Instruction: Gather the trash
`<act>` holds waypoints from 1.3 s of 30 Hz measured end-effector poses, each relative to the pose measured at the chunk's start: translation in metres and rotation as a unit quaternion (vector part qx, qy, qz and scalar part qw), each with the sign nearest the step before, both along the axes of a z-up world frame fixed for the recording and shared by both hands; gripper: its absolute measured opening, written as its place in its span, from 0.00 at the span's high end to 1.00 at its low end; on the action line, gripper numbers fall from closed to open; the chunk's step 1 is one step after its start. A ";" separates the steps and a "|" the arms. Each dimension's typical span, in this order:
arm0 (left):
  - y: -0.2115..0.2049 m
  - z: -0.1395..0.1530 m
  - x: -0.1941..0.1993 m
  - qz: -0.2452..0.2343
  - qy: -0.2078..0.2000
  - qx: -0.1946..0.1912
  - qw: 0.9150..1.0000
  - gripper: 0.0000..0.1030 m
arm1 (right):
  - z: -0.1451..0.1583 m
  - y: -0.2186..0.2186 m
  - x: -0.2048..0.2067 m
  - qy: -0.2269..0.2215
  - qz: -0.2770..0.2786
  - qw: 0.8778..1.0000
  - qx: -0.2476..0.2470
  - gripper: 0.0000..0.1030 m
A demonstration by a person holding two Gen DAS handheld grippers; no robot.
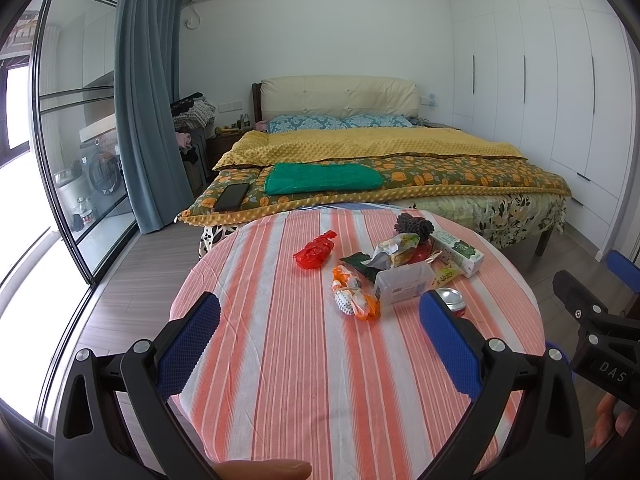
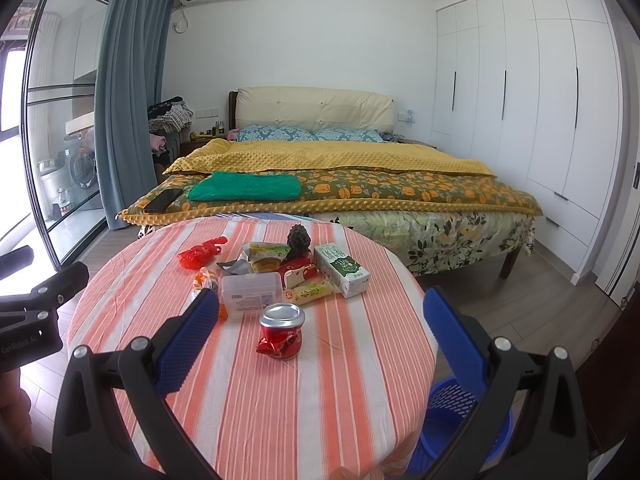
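On the striped counter (image 2: 248, 380), trash lies heaped at the far side; both tongs, left (image 1: 320, 344) and right (image 2: 320, 344), gape wide and empty. The crushed can (image 2: 281, 336), nearest, could roll off if nudged.

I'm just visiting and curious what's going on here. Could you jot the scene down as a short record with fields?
Setting: bedroom, round table in striped cloth
Left gripper: open, empty, above table
Right gripper: open, empty
Nearest trash: crushed red can, upright, between the right gripper's fingers in its view
Other trash: red wrapper, clear plastic box, milk carton, snack bags
Bin: blue basket, on floor right of table
Collected so far: cannot tell
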State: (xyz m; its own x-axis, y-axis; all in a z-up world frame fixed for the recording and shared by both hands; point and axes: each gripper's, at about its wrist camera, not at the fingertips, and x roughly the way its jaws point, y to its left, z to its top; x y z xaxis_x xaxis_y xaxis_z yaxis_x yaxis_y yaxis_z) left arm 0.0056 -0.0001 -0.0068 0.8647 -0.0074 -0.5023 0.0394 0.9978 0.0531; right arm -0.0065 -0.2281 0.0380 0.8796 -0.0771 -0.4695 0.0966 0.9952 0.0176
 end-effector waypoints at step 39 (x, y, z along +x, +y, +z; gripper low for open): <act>0.008 -0.111 0.106 -0.044 0.155 -0.058 0.985 0.04 | -0.078 -0.027 0.044 0.082 0.001 0.996 0.030 0.04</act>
